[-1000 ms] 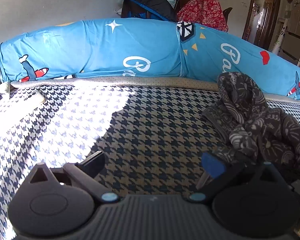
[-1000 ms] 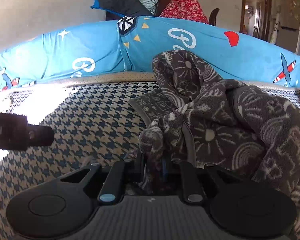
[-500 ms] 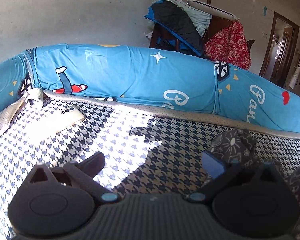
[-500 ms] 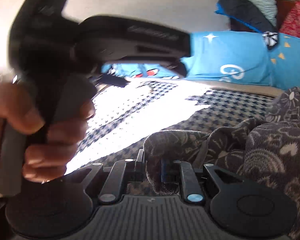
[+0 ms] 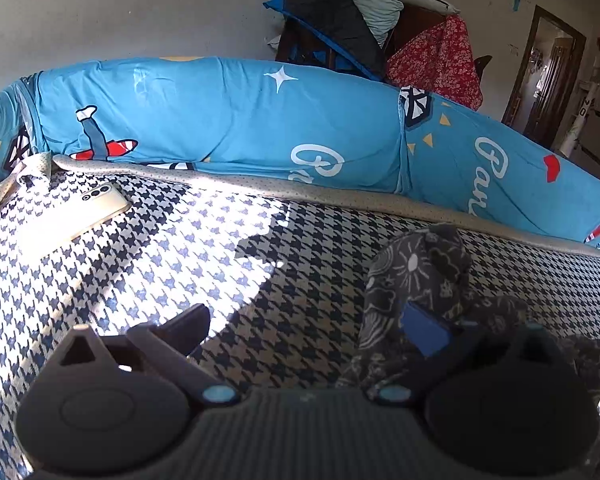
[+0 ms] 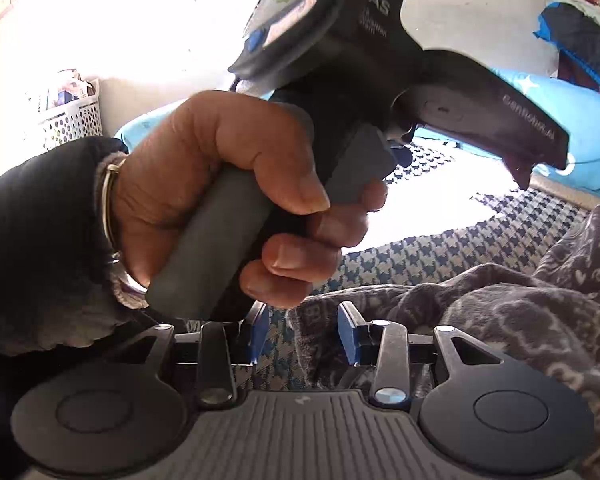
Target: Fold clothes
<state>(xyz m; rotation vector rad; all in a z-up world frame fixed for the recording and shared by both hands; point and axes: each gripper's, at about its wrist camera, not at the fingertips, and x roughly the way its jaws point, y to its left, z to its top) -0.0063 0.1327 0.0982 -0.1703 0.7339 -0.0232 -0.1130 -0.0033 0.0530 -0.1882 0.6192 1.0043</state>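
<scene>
A: Right gripper (image 6: 304, 334)?
B: Jaws just opening, no grip now. Grey patterned garment (image 6: 500, 312) has an edge between the pads and bunches off to its right.
A: Left gripper (image 5: 300, 320)?
B: Spread wide, garment at its right finger (image 5: 424, 334). No clear long axis.

Right gripper (image 6: 302, 334) fingers just parted; left gripper (image 5: 304, 320) gapes wide

Dark patterned garment (image 6: 520, 320) runs off the right edge — left hand (image 6: 228, 184) hides the bedding behind.
</scene>
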